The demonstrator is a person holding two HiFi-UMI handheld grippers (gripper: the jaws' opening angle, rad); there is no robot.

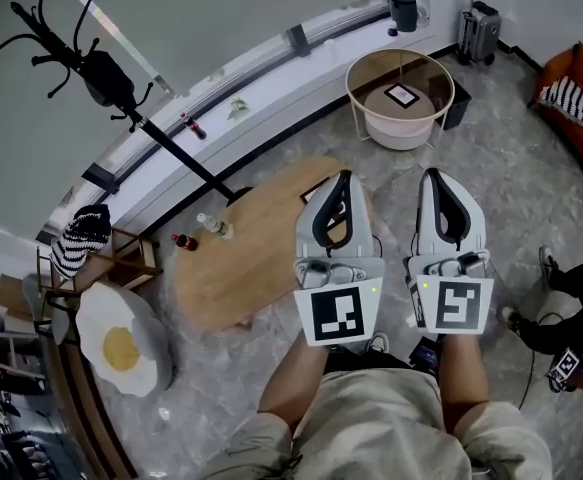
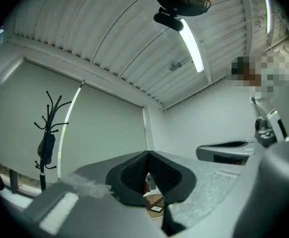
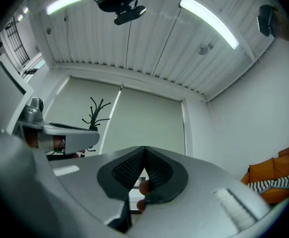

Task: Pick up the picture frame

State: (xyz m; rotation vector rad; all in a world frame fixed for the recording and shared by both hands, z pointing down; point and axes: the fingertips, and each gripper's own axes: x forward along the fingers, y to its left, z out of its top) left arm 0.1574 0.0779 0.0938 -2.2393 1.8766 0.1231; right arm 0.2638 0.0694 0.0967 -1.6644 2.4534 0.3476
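A small black-bordered picture frame (image 1: 401, 95) lies flat on the round side table (image 1: 364, 75) at the far right. It shows tiny below the shut jaws as the frame (image 2: 156, 208) in the left gripper view. My left gripper (image 1: 343, 176) hangs over the right end of the oval wooden table (image 1: 241, 258), shut and empty. A dark-edged flat thing (image 1: 312, 191) on that table is mostly hidden behind it. My right gripper (image 1: 433, 175) is beside it over the floor, also shut on nothing. Both point forward, short of the round table. Their pads meet in the left gripper (image 2: 147, 155) and right gripper (image 3: 144, 150) views.
A clear bottle (image 1: 214, 228) and a red-capped one (image 1: 183, 241) stand on the oval table's left part. A black coat rack (image 1: 81, 53) leans at the back left. An egg-shaped cushion (image 1: 119, 343), a suitcase (image 1: 479, 23) and an orange sofa (image 1: 576, 98) ring the room.
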